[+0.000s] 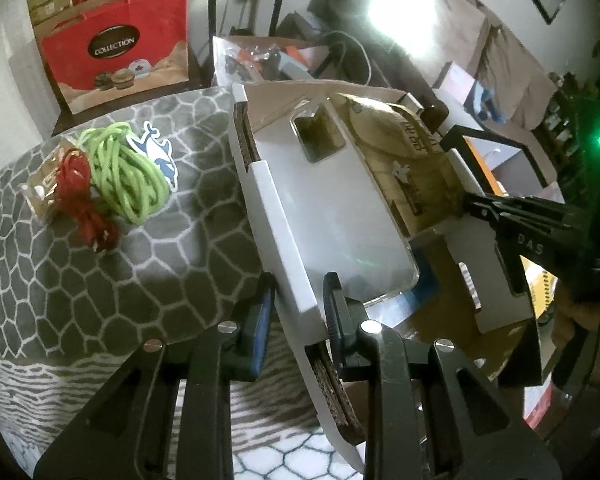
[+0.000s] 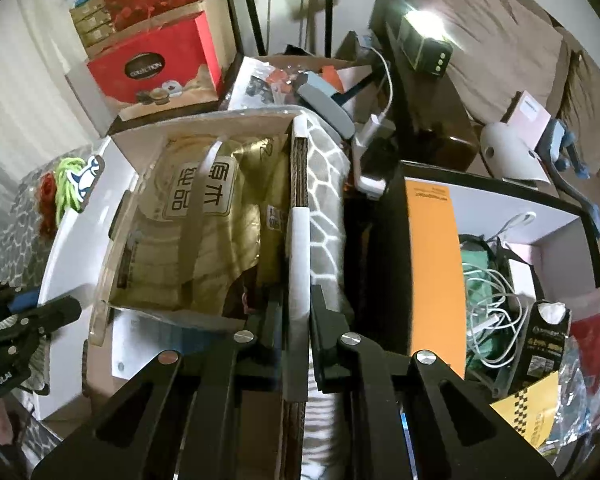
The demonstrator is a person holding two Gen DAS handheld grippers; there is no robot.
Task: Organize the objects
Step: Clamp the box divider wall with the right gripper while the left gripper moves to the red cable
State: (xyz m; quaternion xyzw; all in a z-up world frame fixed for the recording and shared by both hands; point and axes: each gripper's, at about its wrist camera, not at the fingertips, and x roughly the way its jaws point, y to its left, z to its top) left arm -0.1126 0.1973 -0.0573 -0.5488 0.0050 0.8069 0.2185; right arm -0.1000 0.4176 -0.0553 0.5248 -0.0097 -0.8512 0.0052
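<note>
A white cardboard box [image 1: 280, 216] stands on the grey patterned cloth. My left gripper [image 1: 300, 312] is shut on its left wall. My right gripper [image 2: 298, 312] is shut on the box's right wall [image 2: 298, 232]; it also shows in the left wrist view [image 1: 484, 210]. Inside lie a clear phone case [image 1: 340, 200] and a gold packet [image 2: 204, 216]. A green cord bundle [image 1: 128, 172], a red cord bundle [image 1: 86, 200] and a dolphin sticker [image 1: 158, 152] lie on the cloth left of the box.
A red "Collection" gift bag [image 1: 116, 48] stands behind the cloth. A black-rimmed box with an orange flap [image 2: 432, 272] holds white cables [image 2: 496, 300] on the right. A cluttered carton [image 2: 296, 76] sits behind. A bright lamp [image 2: 424, 36] glares at the back.
</note>
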